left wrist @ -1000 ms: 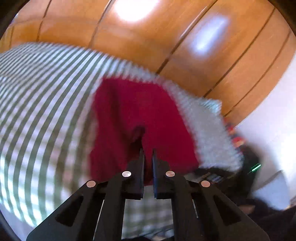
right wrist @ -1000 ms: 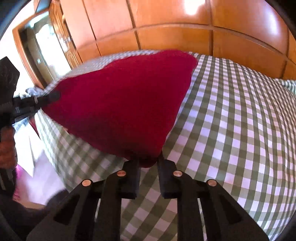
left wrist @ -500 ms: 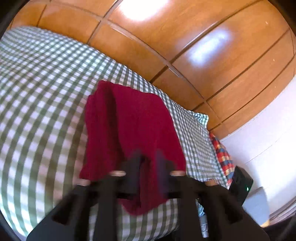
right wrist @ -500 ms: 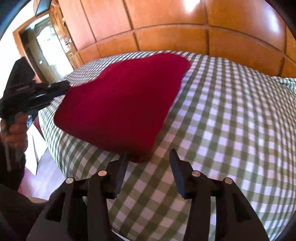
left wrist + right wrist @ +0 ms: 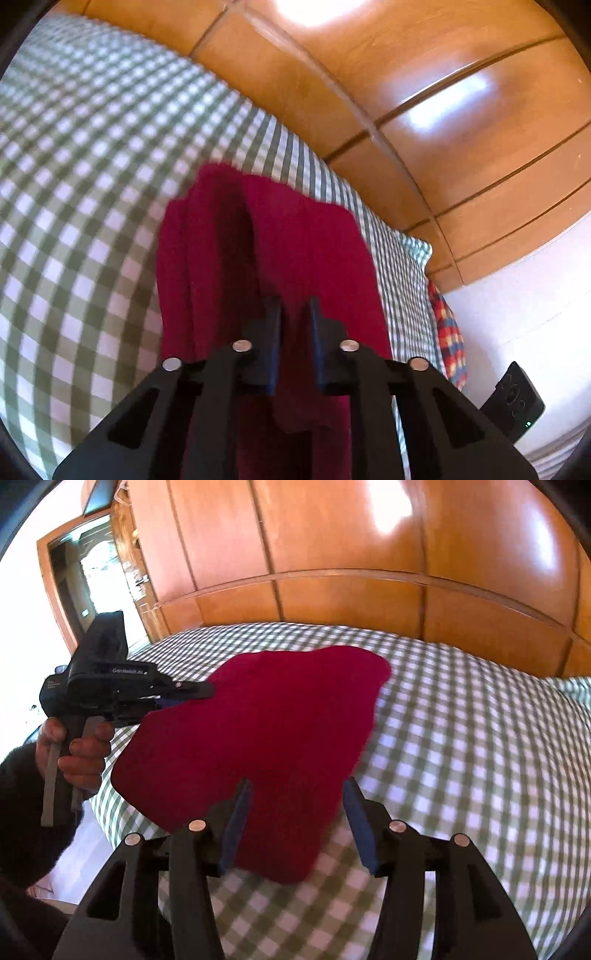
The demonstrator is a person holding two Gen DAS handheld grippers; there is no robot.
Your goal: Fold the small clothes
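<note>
dark red knit sits between the narrow fingers of the left gripper [image 5: 293, 321], whose jaws are closing on a fold of the red garment [image 5: 258, 738]; whether the pads already press it i cannot tell. the right gripper [image 5: 293, 823] hangs with its fingers wide, nothing held, over the near corner of the cloth. the garment lies fairly flat on the green checked bedspread [image 5: 461, 757], near the bed's left edge. to fold well, i'd judge the left should pinch one clean edge and carry it low across, the right pinning the opposite side. there is plenty of bare bed to the right; the wooden wardrobe [image 5: 332, 554] stands well behind, and the floor drops away at the left.
</note>
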